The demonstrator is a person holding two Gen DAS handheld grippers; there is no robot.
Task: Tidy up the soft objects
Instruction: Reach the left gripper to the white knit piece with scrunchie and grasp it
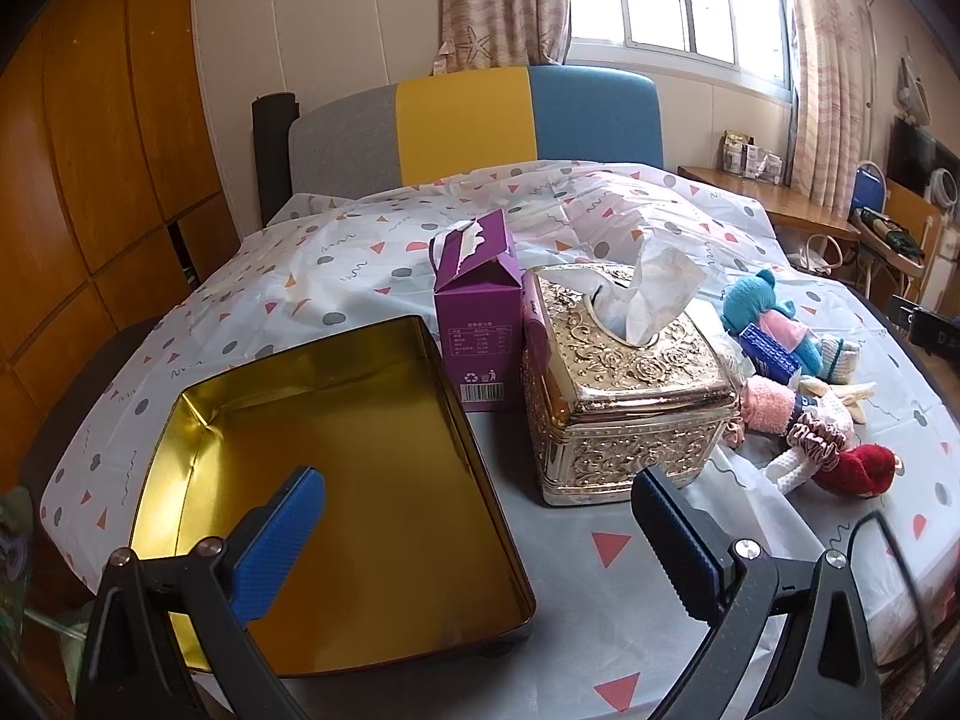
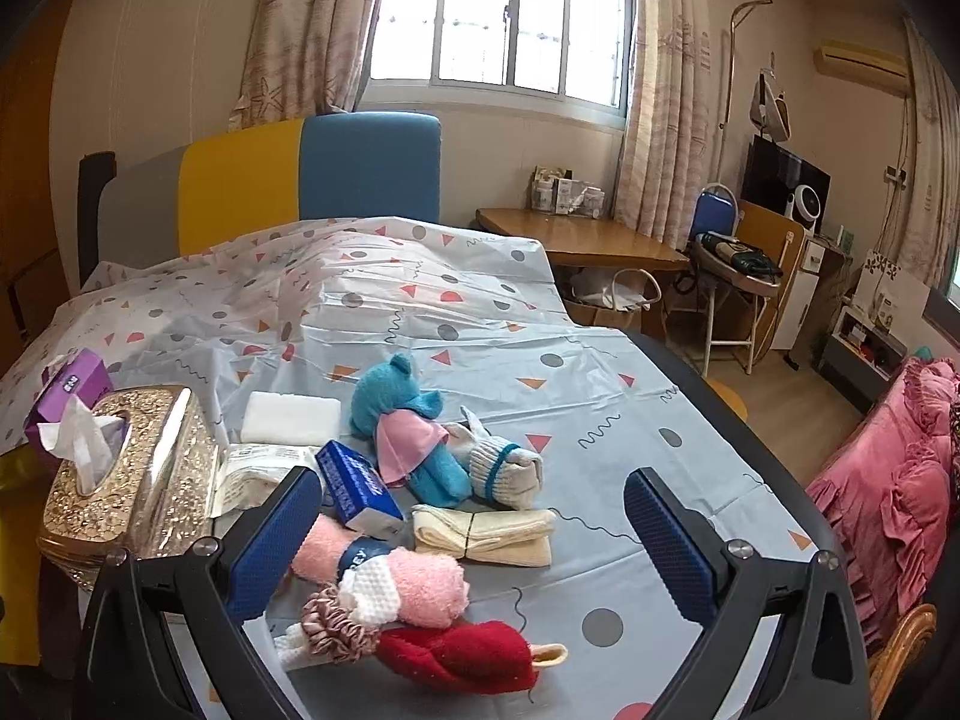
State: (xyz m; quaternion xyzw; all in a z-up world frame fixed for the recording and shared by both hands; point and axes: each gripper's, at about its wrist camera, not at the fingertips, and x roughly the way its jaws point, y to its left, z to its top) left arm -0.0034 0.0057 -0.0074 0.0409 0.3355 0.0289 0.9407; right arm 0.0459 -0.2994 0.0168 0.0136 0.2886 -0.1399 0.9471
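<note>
A pile of soft things lies on the patterned sheet: a teal plush bear (image 2: 408, 420) in a pink skirt, a rolled pink towel (image 2: 414, 588), a red knit piece (image 2: 462, 657), a pink scrunchie (image 2: 330, 621), cream folded cloth (image 2: 486, 534), a white rolled sock (image 2: 507, 468) and a blue tissue pack (image 2: 354, 489). My right gripper (image 2: 474, 510) is open and empty just above the pile. My left gripper (image 1: 480, 498) is open and empty over the right edge of an open gold tin (image 1: 336, 480). The pile (image 1: 798, 396) shows to the right in the left wrist view.
An ornate gold tissue box (image 1: 624, 384) and a purple carton (image 1: 474, 312) stand between the tin and the pile. A white pad (image 2: 291, 417) and a wrapped packet (image 2: 258, 468) lie behind the pile. A wooden desk (image 2: 570, 234) and a chair (image 2: 738, 282) stand beyond the bed.
</note>
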